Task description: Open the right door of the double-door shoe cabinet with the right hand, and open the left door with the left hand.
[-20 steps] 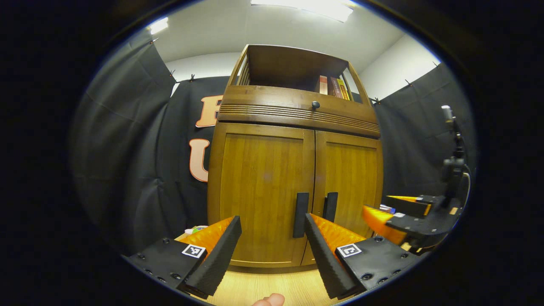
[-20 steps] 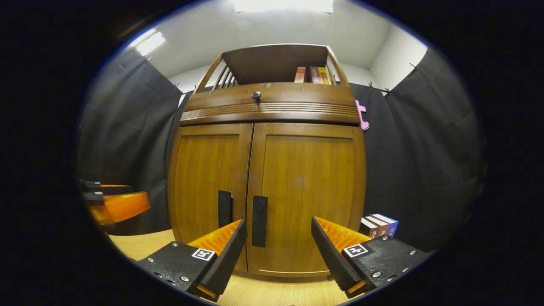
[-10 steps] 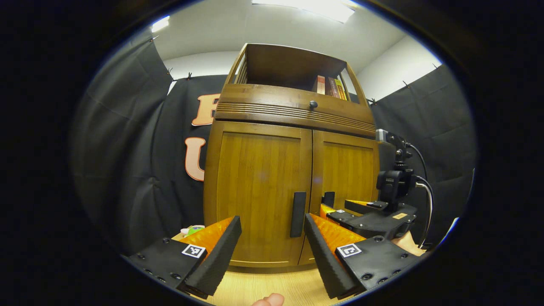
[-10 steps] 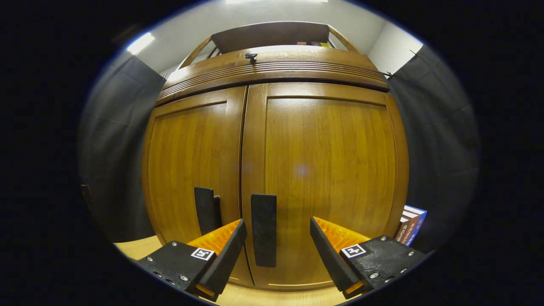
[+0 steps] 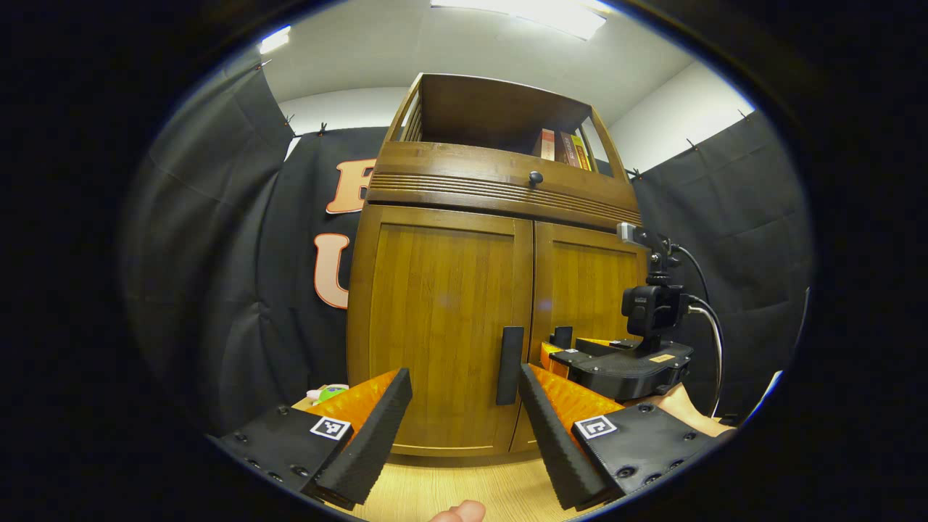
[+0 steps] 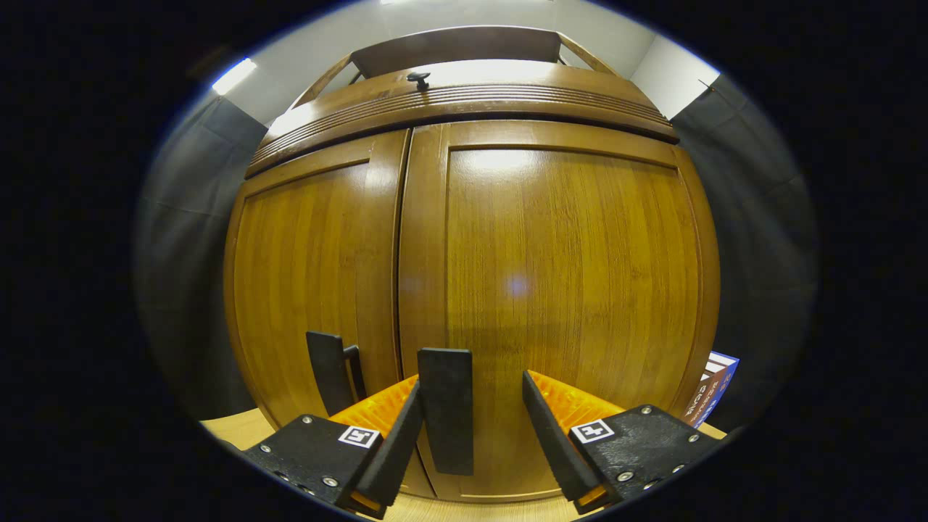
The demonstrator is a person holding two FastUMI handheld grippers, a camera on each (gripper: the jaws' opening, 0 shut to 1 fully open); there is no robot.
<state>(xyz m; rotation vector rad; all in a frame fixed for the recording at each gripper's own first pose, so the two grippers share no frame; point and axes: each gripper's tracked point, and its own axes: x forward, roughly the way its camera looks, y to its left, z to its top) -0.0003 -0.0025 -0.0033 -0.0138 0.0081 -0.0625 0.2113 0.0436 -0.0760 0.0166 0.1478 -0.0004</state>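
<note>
The wooden shoe cabinet stands before me with its left door [image 5: 442, 326] and right door [image 6: 565, 275] both closed. Each door carries a dark vertical handle near the centre seam: the left handle [image 5: 509, 365] and the right handle [image 6: 446, 409]. My right gripper [image 6: 471, 428] is open, and the right handle stands between its fingers, close to the left one. In the left gripper view that right gripper [image 5: 554, 353] reaches in against the right door, with a hand behind it. My left gripper [image 5: 464, 428] is open, a short way back from the left handle.
A drawer front with a round knob [image 5: 535, 177] runs above the doors, and books [image 5: 565, 147] stand on the open top shelf. A blue box [image 6: 714, 384] sits right of the cabinet, a small green item [image 5: 330, 393] to its left. Light wood floor [image 5: 464, 493] lies in front.
My right gripper has moved forward to the right door until its handle sits between the fingers. The left gripper has barely shifted. Both doors are still closed.
</note>
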